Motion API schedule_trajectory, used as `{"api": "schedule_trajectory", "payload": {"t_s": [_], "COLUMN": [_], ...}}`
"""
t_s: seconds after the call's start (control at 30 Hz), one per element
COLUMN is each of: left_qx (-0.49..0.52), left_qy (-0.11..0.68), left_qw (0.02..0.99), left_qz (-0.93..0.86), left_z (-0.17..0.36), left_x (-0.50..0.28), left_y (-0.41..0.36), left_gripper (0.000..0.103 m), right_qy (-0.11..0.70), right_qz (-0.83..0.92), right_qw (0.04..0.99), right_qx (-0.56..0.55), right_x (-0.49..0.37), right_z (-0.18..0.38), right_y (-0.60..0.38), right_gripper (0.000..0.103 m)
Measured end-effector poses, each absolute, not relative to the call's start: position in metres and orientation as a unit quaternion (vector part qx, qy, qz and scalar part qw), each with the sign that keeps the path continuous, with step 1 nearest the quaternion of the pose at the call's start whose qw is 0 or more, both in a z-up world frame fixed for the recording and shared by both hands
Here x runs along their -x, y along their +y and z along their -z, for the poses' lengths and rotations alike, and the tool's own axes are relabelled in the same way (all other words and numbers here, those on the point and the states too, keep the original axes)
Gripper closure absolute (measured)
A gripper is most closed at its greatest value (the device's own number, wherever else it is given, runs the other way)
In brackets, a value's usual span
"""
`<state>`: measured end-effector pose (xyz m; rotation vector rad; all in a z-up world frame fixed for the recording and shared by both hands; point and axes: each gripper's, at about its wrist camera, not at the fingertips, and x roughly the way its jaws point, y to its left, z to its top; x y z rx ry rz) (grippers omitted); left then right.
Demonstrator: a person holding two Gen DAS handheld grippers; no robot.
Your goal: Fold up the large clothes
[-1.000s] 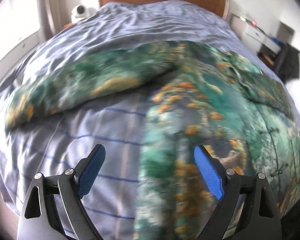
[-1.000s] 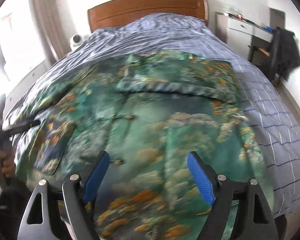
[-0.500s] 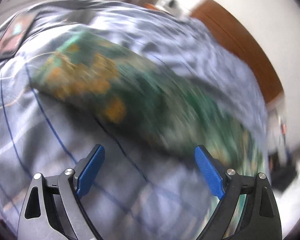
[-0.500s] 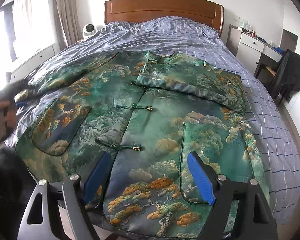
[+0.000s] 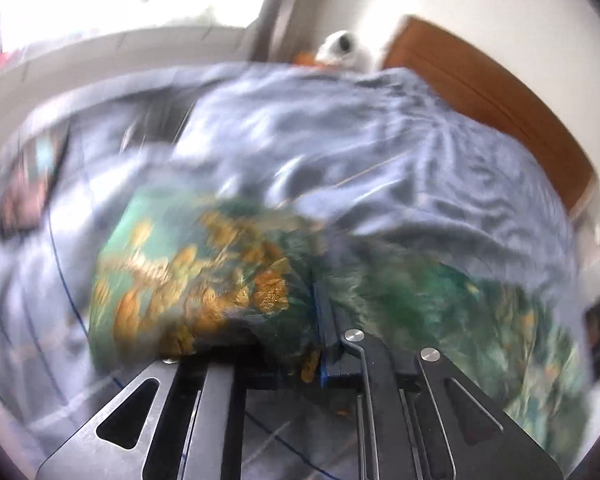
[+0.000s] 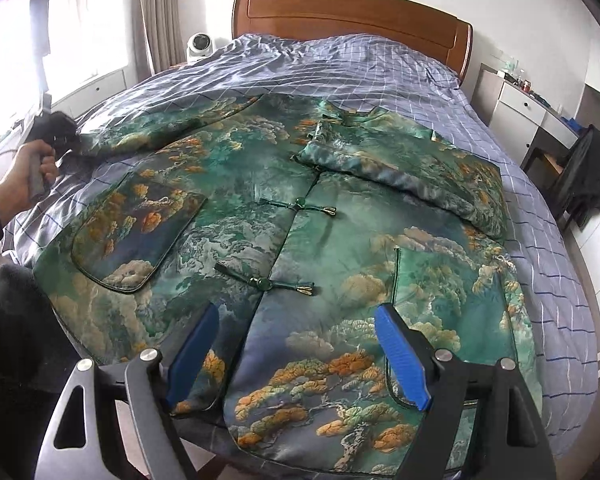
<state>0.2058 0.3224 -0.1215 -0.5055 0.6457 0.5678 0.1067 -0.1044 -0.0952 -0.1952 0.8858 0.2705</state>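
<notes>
The right gripper hovers with jaws wide and empty over the near hem of the green jacket, which lies front-up across the checked duvet. One sleeve is already folded in over the chest on the right; at the far left the left gripper has closed on the other sleeve's cuff, which likely folds in next. The body folds remain. Open bedding lies beyond toward the headboard.
</notes>
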Motion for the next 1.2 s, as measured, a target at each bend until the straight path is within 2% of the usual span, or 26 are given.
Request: {"api": "schedule_trajectory", "payload": {"t_s": [0.13,0.3,0.47,0.57,0.67,0.7,0.73,0.77,0.8,0.83,0.9,1.0,1.2], "left_qx": [0.056,-0.12,-0.174,-0.192,-0.197,-0.195,-0.187,-0.181,-0.164,-0.149,-0.105,-0.04,0.054], "left_qy": [0.287,0.27,0.304,0.358,0.411,0.419,0.425,0.425,0.421,0.419,0.419,0.425,0.396], "left_qw": [0.932,0.948,0.936,0.914,0.89,0.887,0.885,0.886,0.891,0.895,0.9,0.903,0.917], "left_qz": [-0.214,-0.118,-0.042,-0.002,0.015,0.018,0.023,0.028,0.04,0.047,0.057,0.047,-0.016], "left_z": [0.07,0.054,0.084,0.121,0.155,0.16,0.165,0.165,0.161,0.157,0.151,0.152,0.161], "left_x": [-0.221,-0.229,-0.233,-0.239,-0.236,-0.234,-0.226,-0.22,-0.206,-0.196,-0.175,-0.159,-0.129], "left_y": [0.237,0.118,0.04,-0.002,-0.03,-0.032,-0.035,-0.035,-0.031,-0.027,-0.013,0.007,0.059], "left_gripper": [0.093,0.093,0.093,0.09,0.076,0.063,0.045,0.037,0.024,0.017,0.013,0.012,0.012], "right_qy": [0.429,0.419,0.41,0.412,0.418,0.419,0.421,0.422,0.422,0.42,0.416,0.42,0.459], "right_qz": [-0.127,-0.118,-0.107,-0.101,-0.095,-0.093,-0.091,-0.089,-0.089,-0.089,-0.094,-0.109,-0.2], "right_qw": [0.891,0.898,0.905,0.905,0.904,0.903,0.902,0.902,0.902,0.903,0.904,0.9,0.827], "right_qx": [0.078,0.06,0.041,0.029,0.015,0.011,0.006,0.002,0.0,-0.003,-0.006,-0.036,-0.255], "right_x": [-0.106,-0.105,-0.099,-0.096,-0.096,-0.096,-0.097,-0.098,-0.098,-0.1,-0.108,-0.131,-0.222], "right_z": [0.097,0.093,0.088,0.089,0.092,0.093,0.093,0.093,0.092,0.09,0.085,0.082,0.107], "right_y": [-0.11,-0.118,-0.13,-0.139,-0.147,-0.149,-0.151,-0.154,-0.155,-0.157,-0.162,-0.171,-0.185], "right_gripper": [0.021,0.021,0.021,0.021,0.021,0.021,0.021,0.021,0.021,0.021,0.021,0.021,0.021]}}
